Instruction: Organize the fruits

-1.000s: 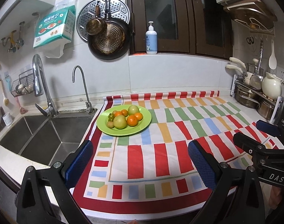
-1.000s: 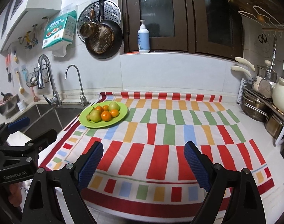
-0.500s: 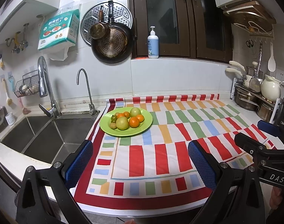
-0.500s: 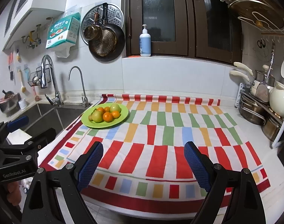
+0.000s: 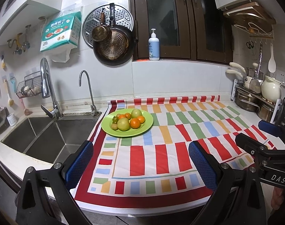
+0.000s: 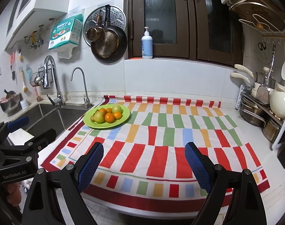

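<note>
The white counter [image 5: 241, 112] runs under dark window frames, and a striped cloth [image 5: 180, 136] in red, green, orange and blue covers most of it. At nine o'clock from the cloth a steel double sink [image 5: 41, 133] is sunk into the counter, with a tall tap [image 5: 48, 88] behind it. A dark pan [image 5: 114, 46] hangs on the wall at twelve o'clock above the plate, and a soap bottle [image 5: 153, 46] stands on the sill to the pan's three o'clock. Pots on a rack [image 6: 255, 112] sit at the cloth's three o'clock edge.

The left tongs [image 5: 142, 166] stand wide open with nothing between their blue pads, hovering over the near edge of the cloth. The right tongs [image 6: 143, 166] are equally wide apart and empty, at the left pair's three o'clock.

A green plate [image 5: 148, 125] rests on the cloth's far left corner, at about eleven o'clock from both tongs and well apart from them. Piled on it are the fruits [image 5: 129, 121]: two pale green ones, several small oranges, and a couple of smaller greenish ones at the pile's nine o'clock side.
</note>
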Action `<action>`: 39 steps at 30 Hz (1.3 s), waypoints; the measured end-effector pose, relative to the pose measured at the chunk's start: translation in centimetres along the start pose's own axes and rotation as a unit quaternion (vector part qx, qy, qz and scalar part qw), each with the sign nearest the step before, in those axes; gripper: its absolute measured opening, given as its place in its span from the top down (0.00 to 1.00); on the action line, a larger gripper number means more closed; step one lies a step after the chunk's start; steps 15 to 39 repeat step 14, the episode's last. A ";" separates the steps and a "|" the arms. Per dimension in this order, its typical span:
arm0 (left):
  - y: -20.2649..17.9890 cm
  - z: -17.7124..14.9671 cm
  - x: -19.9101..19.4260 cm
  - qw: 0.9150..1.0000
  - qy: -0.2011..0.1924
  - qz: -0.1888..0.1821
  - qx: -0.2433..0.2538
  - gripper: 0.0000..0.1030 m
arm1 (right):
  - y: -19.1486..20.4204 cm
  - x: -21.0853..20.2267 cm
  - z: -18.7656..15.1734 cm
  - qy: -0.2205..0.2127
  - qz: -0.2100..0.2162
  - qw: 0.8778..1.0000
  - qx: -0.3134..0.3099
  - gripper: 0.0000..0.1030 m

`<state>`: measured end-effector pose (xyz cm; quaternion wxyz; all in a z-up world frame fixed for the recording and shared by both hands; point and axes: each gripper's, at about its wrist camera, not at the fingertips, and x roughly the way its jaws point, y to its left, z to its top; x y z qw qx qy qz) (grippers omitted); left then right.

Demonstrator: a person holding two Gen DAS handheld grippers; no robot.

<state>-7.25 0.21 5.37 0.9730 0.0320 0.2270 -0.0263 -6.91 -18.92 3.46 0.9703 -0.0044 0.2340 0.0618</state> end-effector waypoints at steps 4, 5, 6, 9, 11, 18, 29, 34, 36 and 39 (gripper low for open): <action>-0.1 0.0 0.1 1.000 0.004 0.001 -0.001 0.00 | 0.0 0.0 0.0 0.001 0.000 1.000 -0.001 0.14; -0.1 0.0 0.1 1.000 0.005 0.001 -0.001 0.00 | 0.0 0.0 0.0 0.001 -0.001 1.000 -0.001 0.14; -0.1 0.0 0.1 1.000 0.005 0.001 -0.002 0.00 | 0.0 -0.1 0.0 0.000 -0.001 1.000 -0.001 0.14; -0.1 0.0 0.2 1.000 0.003 0.002 -0.001 0.00 | 0.0 -0.1 0.0 -0.001 0.000 1.000 0.000 0.14; -0.1 0.0 0.2 1.000 0.001 0.002 -0.001 0.00 | 0.0 -0.1 0.0 -0.002 0.001 1.000 0.000 0.14; -0.1 0.0 0.3 1.000 0.001 0.001 0.000 0.00 | 0.0 0.0 0.0 -0.001 0.001 1.000 0.000 0.14; -0.1 0.0 0.3 1.000 0.001 0.001 0.000 0.00 | 0.0 0.0 0.0 -0.001 0.001 1.000 0.000 0.14; -0.1 0.0 0.3 1.000 0.001 0.001 0.000 0.00 | 0.0 0.0 0.0 -0.001 0.001 1.000 0.000 0.14; -0.1 0.0 0.3 1.000 0.001 0.001 0.000 0.00 | 0.0 0.0 0.0 -0.001 0.001 1.000 0.000 0.14; -0.1 0.0 0.3 1.000 0.001 0.001 0.000 0.00 | 0.0 0.0 0.0 -0.001 0.001 1.000 0.000 0.14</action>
